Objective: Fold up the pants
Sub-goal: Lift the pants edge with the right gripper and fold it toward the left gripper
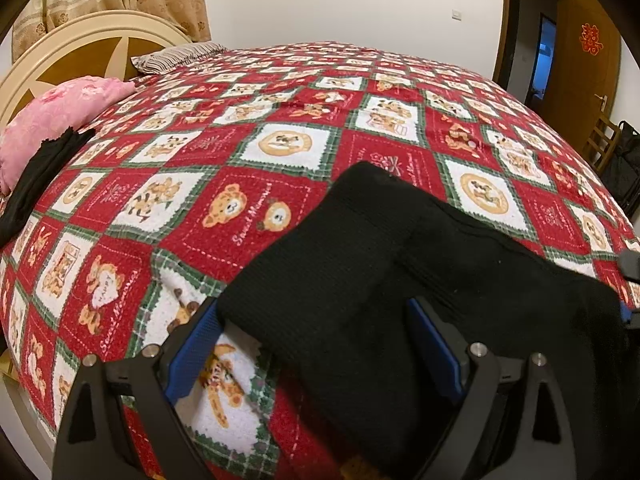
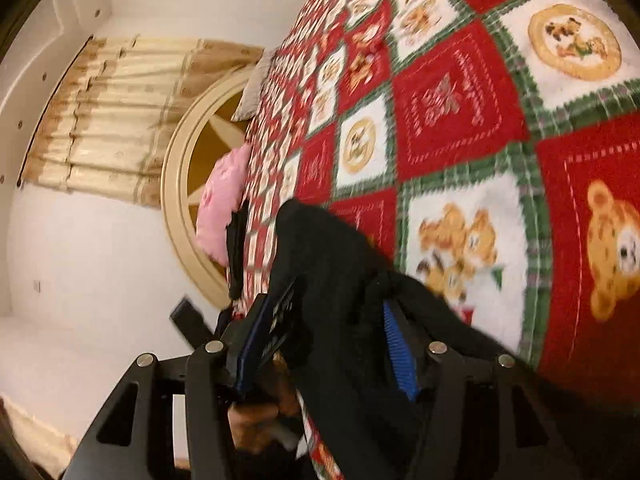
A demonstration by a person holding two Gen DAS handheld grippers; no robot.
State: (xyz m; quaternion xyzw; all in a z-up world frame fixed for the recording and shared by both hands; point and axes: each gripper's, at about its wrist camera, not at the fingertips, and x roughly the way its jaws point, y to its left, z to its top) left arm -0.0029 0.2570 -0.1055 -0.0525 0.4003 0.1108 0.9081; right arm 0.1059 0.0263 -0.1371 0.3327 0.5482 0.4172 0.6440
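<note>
Black knit pants (image 1: 360, 264) lie folded on the red patchwork bedspread (image 1: 248, 152) at the near edge of the bed. My left gripper (image 1: 316, 344) has its blue pads spread wide, with the pants' near fold lying between and over them. In the right wrist view, rolled on its side, my right gripper (image 2: 332, 340) has black pants fabric (image 2: 320, 248) bunched between its blue pads (image 2: 400, 356). The pads stand apart. Whether they pinch the cloth I cannot tell. Part of the right gripper shows at the left wrist view's right edge (image 1: 630, 264).
A pink pillow (image 1: 52, 116) and another black garment (image 1: 36, 176) lie at the head of the bed, by the cream headboard (image 1: 80, 40). A striped pillow (image 1: 176, 56) lies further back. A wooden door (image 1: 580, 60) and chair (image 1: 600, 140) stand at the right.
</note>
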